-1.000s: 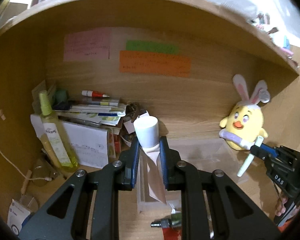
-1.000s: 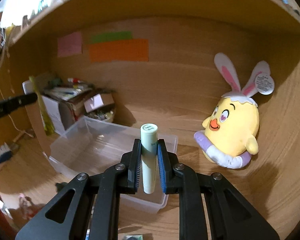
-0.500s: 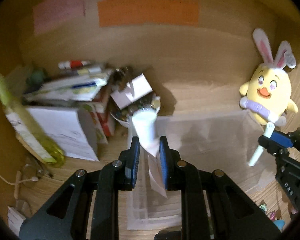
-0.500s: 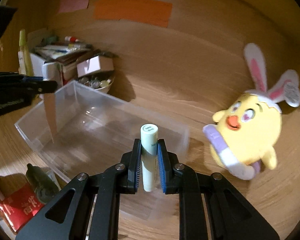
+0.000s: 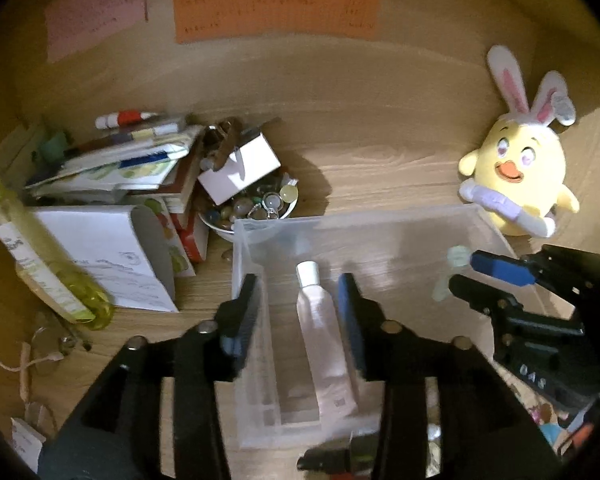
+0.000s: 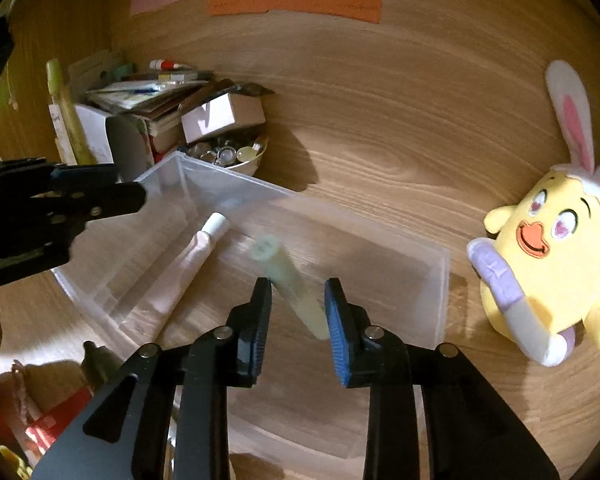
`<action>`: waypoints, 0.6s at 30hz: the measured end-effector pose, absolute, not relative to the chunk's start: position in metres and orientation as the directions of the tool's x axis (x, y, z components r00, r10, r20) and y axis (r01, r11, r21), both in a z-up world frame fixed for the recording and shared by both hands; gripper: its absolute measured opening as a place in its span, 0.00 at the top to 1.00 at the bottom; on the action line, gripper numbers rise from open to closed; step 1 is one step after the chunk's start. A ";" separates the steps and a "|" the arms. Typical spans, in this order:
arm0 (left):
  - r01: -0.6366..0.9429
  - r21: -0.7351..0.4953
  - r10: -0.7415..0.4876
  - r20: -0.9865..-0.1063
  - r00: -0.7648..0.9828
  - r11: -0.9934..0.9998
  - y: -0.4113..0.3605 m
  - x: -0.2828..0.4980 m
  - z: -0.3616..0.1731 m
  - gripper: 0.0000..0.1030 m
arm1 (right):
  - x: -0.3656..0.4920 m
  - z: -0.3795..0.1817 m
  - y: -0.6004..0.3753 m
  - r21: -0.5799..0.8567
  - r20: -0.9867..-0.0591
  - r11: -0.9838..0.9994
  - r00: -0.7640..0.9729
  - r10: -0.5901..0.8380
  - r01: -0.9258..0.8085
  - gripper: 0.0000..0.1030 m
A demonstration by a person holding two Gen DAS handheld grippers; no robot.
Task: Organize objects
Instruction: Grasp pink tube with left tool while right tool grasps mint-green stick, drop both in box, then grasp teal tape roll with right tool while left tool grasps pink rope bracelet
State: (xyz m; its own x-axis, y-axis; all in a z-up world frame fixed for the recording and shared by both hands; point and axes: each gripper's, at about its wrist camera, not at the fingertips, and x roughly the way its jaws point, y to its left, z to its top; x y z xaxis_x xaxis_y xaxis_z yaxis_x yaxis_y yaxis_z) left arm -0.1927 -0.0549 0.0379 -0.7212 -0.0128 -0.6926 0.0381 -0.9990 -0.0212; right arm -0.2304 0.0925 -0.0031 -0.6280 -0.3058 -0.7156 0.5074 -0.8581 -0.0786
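Note:
A clear plastic bin point(image 5: 356, 216) point(image 6: 440, 280) stands on the wooden desk. A white-capped pinkish tube point(image 5: 320, 340) point(image 6: 196, 260) lies flat on the bin's floor. Above it my left gripper point(image 5: 300, 300) point(image 6: 136, 188) has its jaws opening, and the pads stand clear of the tube. My right gripper point(image 6: 298, 292) point(image 5: 496, 276) hovers over the bin's right half, jaws opening. A pale green tube point(image 6: 292, 280) point(image 5: 452, 272) hangs blurred and tilted between its pads, loose.
A yellow plush chick with rabbit ears point(image 5: 516, 176) point(image 6: 548, 248) sits right of the bin. A bowl of glass beads point(image 5: 256, 204), a pile of books and papers point(image 5: 112, 168) and a yellow-green bottle point(image 5: 40, 260) crowd the left. Small items point(image 6: 96, 364) lie in front.
Both grippers came down over the bin and went from shut to open. The pinkish tube dropped onto the bin floor. The green tube tipped over loose between the right pads.

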 end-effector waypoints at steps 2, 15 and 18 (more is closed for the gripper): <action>0.034 -0.024 -0.008 -0.678 -0.735 -0.999 -0.056 -0.181 0.044 0.44 | -0.226 0.002 0.099 -0.057 -0.712 -0.861 -0.625 -0.320 0.506 0.75; 0.051 -0.030 -0.021 -0.632 -0.774 -0.998 -0.067 -0.082 0.051 0.14 | -0.155 0.035 0.152 0.001 -0.615 -0.881 -0.695 -0.374 0.473 0.32; 0.060 -0.029 -0.027 -0.647 -0.762 -0.998 -0.069 -0.061 0.041 0.14 | -0.136 0.033 0.160 0.004 -0.599 -0.887 -0.709 -0.372 0.462 0.29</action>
